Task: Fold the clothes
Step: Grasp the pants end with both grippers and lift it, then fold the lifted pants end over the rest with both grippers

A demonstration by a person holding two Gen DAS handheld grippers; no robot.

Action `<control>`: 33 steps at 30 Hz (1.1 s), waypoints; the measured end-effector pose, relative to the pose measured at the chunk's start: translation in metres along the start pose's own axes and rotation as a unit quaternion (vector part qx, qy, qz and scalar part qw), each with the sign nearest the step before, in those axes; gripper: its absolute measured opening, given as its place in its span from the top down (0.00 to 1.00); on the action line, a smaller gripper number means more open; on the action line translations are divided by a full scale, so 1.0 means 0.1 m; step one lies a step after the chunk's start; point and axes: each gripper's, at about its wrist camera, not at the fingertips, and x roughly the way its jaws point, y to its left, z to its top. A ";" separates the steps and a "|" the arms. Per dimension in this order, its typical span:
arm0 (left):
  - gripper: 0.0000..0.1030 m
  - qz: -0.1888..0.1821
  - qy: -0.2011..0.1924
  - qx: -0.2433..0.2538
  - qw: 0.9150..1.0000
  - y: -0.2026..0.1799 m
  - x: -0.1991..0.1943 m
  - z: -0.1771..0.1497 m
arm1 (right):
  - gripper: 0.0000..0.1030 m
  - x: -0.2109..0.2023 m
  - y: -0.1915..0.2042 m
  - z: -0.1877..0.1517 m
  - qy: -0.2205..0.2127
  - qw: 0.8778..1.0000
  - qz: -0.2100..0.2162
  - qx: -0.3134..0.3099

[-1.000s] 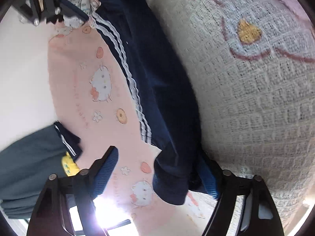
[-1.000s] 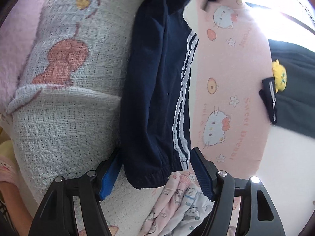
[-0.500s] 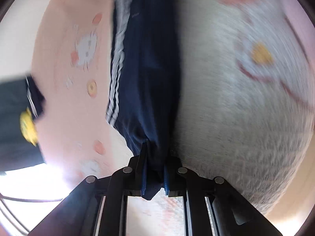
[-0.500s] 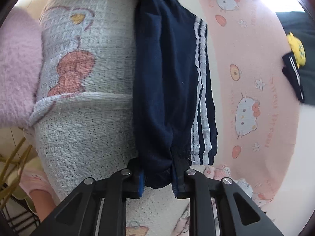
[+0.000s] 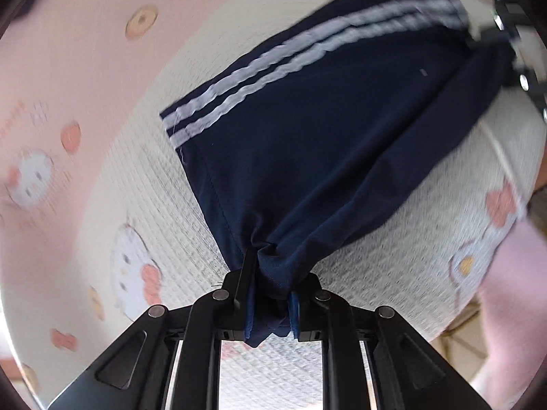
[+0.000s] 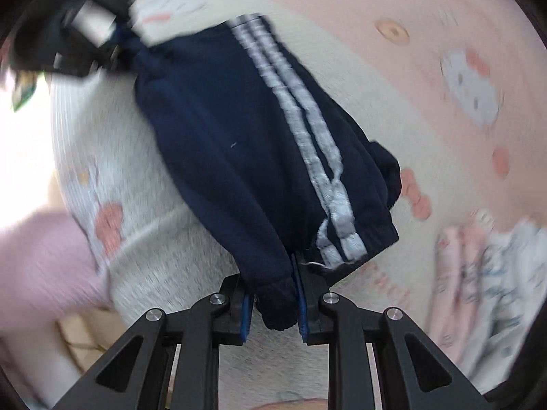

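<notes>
Navy trousers (image 5: pixel 324 130) with two white side stripes hang stretched between my two grippers above the bed. My left gripper (image 5: pixel 270 294) pinches one bunched end between its blue pads, and its jaws are opening slightly with the cloth still pressed between them. My right gripper (image 6: pixel 275 304) is shut on the elastic hem of the trousers (image 6: pixel 222 130) at the other end. The right gripper (image 5: pixel 506 34) shows blurred at the top right of the left wrist view. In the right wrist view the left gripper (image 6: pixel 102 48) sits at the top left.
Under the trousers lies a white waffle-knit blanket (image 5: pixel 393 273) with cartoon figures, next to a pink cartoon-cat sheet (image 5: pixel 51 102). A pink fluffy cloth (image 6: pixel 41 266) is at the left. A pale patterned garment (image 6: pixel 495 273) lies at the right.
Both grippers went from open around the trouser ends to shut on them. They then lifted the trousers off the blanket, and both views have rolled round.
</notes>
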 end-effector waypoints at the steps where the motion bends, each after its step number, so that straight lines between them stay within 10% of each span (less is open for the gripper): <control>1: 0.87 -0.012 0.005 -0.016 1.000 0.04 0.00 0.01 | 0.80 0.00 -0.08 -0.01 -0.004 0.999 0.021 0.030; 4: 0.87 -0.047 0.014 -0.064 0.997 0.17 0.02 0.02 | 0.80 0.01 -0.32 -0.07 -0.020 0.987 0.089 0.134; 9: 0.85 -0.132 0.024 -0.191 0.972 0.49 0.08 -0.08 | 0.81 0.10 -0.69 -0.33 -0.054 0.933 0.204 0.291; 15: 0.84 -0.205 0.021 -0.331 0.921 0.77 0.09 -0.22 | 0.81 0.11 -0.85 -0.10 -0.058 0.935 0.200 0.287; 18: 0.84 -0.208 0.017 -0.359 0.910 0.81 0.01 -0.26 | 0.81 0.02 -0.69 -0.17 -0.073 0.942 0.172 0.278; 25: 0.84 -0.100 0.009 -0.278 0.955 0.66 -0.30 -0.09 | 0.81 -0.24 -0.70 -0.22 -0.112 0.946 0.143 0.269; 33: 0.84 -0.061 0.015 -0.214 0.975 0.55 -0.27 0.29 | 0.81 -0.10 -0.95 -0.32 -0.109 0.912 0.191 0.346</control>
